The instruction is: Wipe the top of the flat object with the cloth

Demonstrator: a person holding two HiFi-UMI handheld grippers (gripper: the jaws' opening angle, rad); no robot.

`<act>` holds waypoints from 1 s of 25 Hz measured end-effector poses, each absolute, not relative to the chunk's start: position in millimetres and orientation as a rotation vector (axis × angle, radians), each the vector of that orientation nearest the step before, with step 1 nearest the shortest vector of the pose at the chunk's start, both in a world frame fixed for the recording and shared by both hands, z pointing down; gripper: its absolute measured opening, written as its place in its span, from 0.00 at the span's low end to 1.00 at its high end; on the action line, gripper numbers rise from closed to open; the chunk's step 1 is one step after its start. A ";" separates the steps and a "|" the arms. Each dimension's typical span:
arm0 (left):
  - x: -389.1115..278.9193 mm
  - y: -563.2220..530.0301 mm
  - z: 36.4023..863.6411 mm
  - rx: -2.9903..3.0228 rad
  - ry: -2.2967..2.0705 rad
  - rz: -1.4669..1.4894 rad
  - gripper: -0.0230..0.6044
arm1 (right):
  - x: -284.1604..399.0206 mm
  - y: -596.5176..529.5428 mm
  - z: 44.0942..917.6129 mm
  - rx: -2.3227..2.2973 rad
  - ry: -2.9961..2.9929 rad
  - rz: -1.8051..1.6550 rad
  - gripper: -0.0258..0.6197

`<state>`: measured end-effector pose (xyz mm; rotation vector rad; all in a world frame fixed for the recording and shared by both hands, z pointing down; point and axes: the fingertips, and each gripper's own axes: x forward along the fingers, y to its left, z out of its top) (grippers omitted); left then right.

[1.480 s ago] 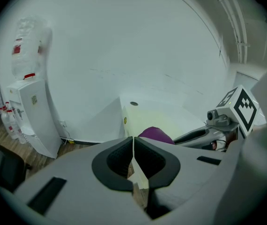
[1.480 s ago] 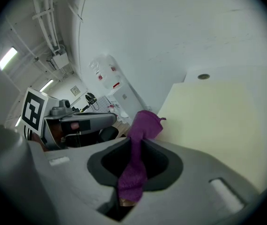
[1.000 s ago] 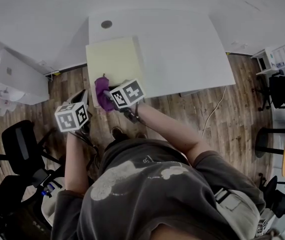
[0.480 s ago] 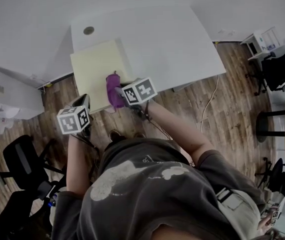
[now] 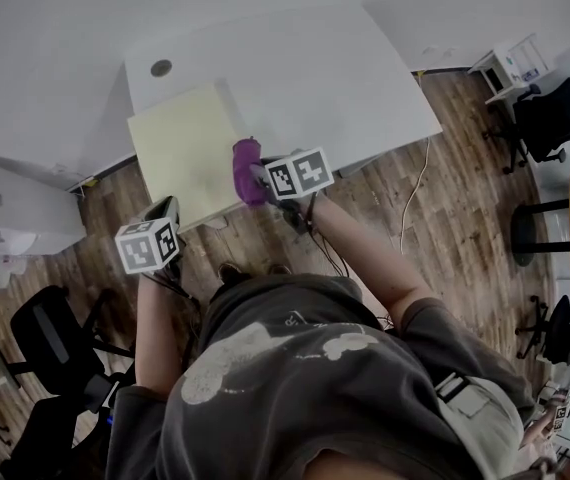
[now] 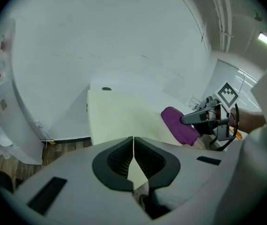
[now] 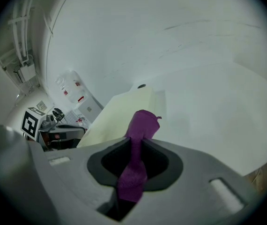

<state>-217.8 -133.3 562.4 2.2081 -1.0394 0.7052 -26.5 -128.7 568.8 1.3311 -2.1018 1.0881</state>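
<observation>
**A:** The right tool is clamped on the purple cloth. The cloth sits at the right side of the yellow pad, close to its near corner.

**B:** That's my worry. A stroke back toward the person could run off the pad and over the near edge of the worktop.

**A:** And the left tool? Its jaws are together with nothing in them, and it hangs off the near edge, clear of the pad.

**B:** So nothing pins the pad down. Press hard and I'd guess it slides or skews.

**A:** What about room?

**B:** Plenty, going away and leftward across the pad. There's bare white worktop to the right. A small round cap sits at the far corner, well apart.
</observation>
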 end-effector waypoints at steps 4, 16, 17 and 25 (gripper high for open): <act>-216.4 -132.2 566.8 2.209 -0.996 0.692 0.04 | -11.6 -129.5 569.4 1.376 -2.086 1.120 0.14; -220.8 -151.5 555.6 2.244 -0.956 0.612 0.04 | 12.4 -168.3 523.0 1.557 -2.116 1.068 0.14; -221.5 -152.7 554.2 2.251 -0.959 0.620 0.04 | 11.7 -171.5 519.5 1.562 -2.128 1.069 0.14; -223.2 -162.7 546.7 2.216 -1.077 0.618 0.04 | -6.4 -210.0 514.7 1.385 -2.266 1.042 0.14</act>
